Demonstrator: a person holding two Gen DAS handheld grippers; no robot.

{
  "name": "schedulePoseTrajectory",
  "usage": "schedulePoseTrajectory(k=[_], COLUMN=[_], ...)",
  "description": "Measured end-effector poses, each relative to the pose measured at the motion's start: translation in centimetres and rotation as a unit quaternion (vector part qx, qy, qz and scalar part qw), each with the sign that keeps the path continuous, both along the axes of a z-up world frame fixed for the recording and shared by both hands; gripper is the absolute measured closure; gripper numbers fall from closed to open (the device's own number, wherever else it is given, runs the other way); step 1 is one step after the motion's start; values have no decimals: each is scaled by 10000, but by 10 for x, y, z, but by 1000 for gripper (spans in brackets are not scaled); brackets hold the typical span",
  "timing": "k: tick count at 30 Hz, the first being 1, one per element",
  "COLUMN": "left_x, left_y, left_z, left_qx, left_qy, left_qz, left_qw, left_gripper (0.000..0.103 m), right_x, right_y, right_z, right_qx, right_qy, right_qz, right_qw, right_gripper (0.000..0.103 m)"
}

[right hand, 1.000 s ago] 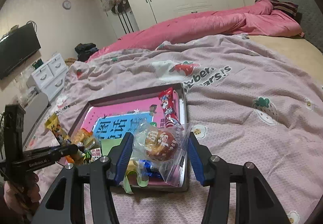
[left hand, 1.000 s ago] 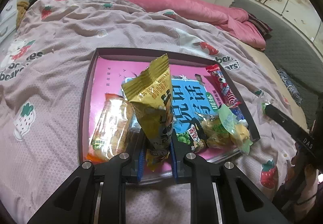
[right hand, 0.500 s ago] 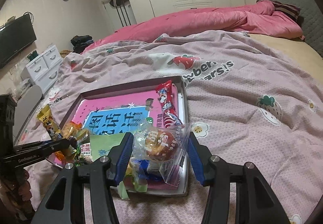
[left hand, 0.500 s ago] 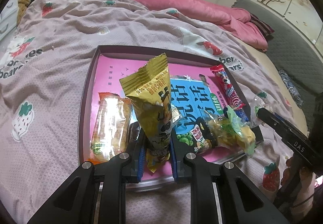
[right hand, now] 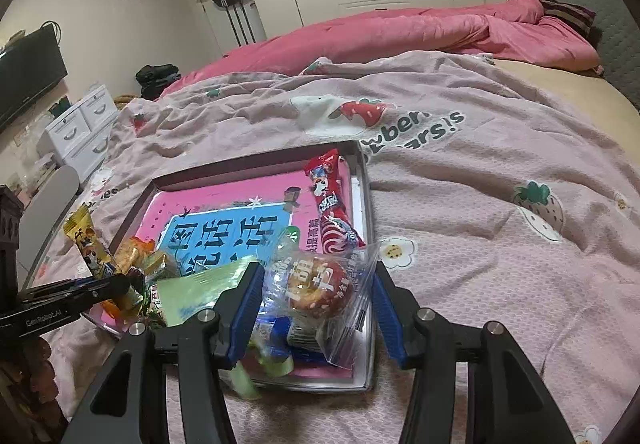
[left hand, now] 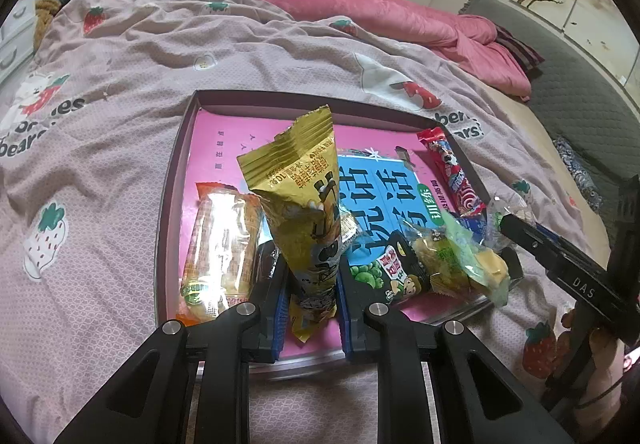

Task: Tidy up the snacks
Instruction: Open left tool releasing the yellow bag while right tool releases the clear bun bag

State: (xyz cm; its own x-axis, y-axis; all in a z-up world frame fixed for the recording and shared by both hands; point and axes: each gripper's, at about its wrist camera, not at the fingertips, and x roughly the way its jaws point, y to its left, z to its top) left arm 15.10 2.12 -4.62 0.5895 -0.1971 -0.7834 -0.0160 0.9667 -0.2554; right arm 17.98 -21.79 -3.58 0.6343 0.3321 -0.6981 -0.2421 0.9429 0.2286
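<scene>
Snacks are mostly gathered in the tray (left hand: 176,180), which sits on the strawberry bedspread (left hand: 100,148) with a pink and blue book lining its floor. My left gripper (left hand: 312,308) is pinched on the lower end of a yellow packet (left hand: 304,204), which stands upright over the tray's near edge, its crimped top pointing up. I judge it is not yet set down. My right gripper (right hand: 316,304) has a clear bag holding a round pastry (right hand: 320,284) between its blue pads; the pads look close against the plastic, but I cannot tell from this view whether they truly squeeze it or only bracket it. That bag sits over the tray's near right corner.

Already lying in the tray: an orange packet of crackers (left hand: 220,244) along the left side, just beside the yellow one; a red wrapper (left hand: 452,176) lengthwise along the right wall; a dark packet with green peas printed on it (left hand: 388,268); and a crinkled green and yellow wrapper (left hand: 468,260) near the front right. A blue wrapped item (right hand: 280,332) lies under the pastry bag.

As I read it, the collecting is nearly finished. What is left is placing the two held packets and perhaps straightening the heap at the front right, where wrappers overlap.
</scene>
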Motion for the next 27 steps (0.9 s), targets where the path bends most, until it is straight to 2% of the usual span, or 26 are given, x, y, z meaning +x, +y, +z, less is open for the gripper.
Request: schedulePoseTrajectory(k=[11, 17, 21, 27], left_x=[0, 0, 1, 1], left_y=[1, 1, 3, 2], left_z=[0, 0, 0, 0], left_qx=[-2, 3, 10, 7], left_qy=[6, 6, 10, 10], left_qz=[-1, -8, -12, -11], left_qw=[10000, 10000, 10000, 10000], left_gripper=[81, 81, 81, 81], right_x=[6, 11, 11, 10], right_y=[8, 11, 18, 16], right_z=[-7, -8, -10, -9], right_qx=[132, 495, 251, 185], right_qy=[55, 75, 66, 80], right_qz=[150, 346, 379, 290], right_qw=[9998, 9981, 9989, 9994], right_gripper=[50, 50, 50, 50])
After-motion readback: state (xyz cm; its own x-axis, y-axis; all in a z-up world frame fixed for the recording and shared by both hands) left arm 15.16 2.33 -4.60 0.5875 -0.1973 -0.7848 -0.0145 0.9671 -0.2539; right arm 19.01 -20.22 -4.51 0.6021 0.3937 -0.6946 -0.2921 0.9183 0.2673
